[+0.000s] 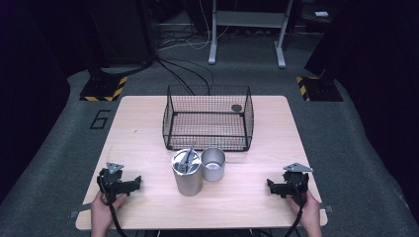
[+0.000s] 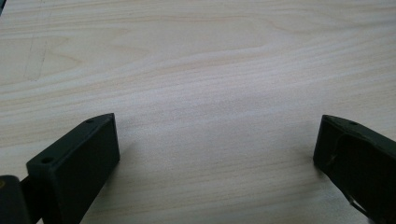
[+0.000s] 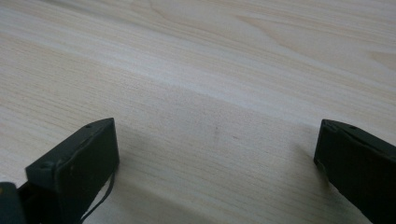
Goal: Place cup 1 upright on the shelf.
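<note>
On the pale wooden table [image 1: 148, 123], a tall cylindrical steel canister [image 1: 187, 174] stands near the middle of the front half, with a thin metal utensil [image 1: 188, 157] leaning inside it. A shorter, open steel cup [image 1: 213, 164] stands touching the canister on its right side. Just behind the canister sits a black wire-mesh basket [image 1: 208, 118], and a small dark round disc [image 1: 236, 107] lies in the basket's far right corner. The left gripper [image 1: 134, 183] rests on the table well to the canister's left, its jaws spread wide over bare wood in the left gripper view. The right gripper [image 1: 271, 186] rests well to the canister's right, jaws likewise spread wide and holding nothing.
</note>
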`<act>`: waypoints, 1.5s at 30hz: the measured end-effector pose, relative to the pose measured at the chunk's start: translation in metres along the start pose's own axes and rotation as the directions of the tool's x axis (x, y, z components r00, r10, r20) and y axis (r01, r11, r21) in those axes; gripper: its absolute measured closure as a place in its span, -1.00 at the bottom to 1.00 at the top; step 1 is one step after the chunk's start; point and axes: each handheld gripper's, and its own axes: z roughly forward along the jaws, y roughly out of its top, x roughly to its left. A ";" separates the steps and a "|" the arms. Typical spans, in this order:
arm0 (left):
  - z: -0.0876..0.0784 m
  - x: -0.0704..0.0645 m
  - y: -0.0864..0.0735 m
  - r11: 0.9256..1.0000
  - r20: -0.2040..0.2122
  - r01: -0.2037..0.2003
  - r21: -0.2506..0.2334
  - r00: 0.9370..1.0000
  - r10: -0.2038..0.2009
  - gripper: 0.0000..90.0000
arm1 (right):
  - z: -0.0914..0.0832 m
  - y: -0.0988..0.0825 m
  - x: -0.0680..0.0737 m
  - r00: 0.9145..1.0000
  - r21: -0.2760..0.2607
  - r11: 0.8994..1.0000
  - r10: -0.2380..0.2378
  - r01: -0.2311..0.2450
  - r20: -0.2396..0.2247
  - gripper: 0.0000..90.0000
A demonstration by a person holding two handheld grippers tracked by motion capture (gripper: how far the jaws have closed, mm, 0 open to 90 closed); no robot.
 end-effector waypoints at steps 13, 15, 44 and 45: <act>-0.004 -0.003 -0.003 1.000 -0.015 0.014 0.002 1.000 -0.014 -0.99 | -0.001 -0.001 -0.002 1.000 -0.004 1.000 -0.015 0.015 -0.012 -1.00; -0.005 -0.003 -0.004 1.000 -0.018 0.014 0.004 1.000 -0.014 -0.99 | -0.001 -0.001 -0.002 1.000 -0.003 1.000 -0.016 0.015 -0.011 -1.00; -0.043 -0.050 0.004 0.983 0.234 -0.124 -0.138 0.960 0.154 -1.00 | 0.000 0.000 -0.004 0.999 0.000 0.999 -0.036 0.036 -0.026 -1.00; -0.044 -0.051 0.004 0.982 0.249 -0.119 -0.147 0.956 0.154 -1.00 | 0.000 0.000 -0.004 0.999 0.000 0.999 -0.037 0.037 -0.026 -1.00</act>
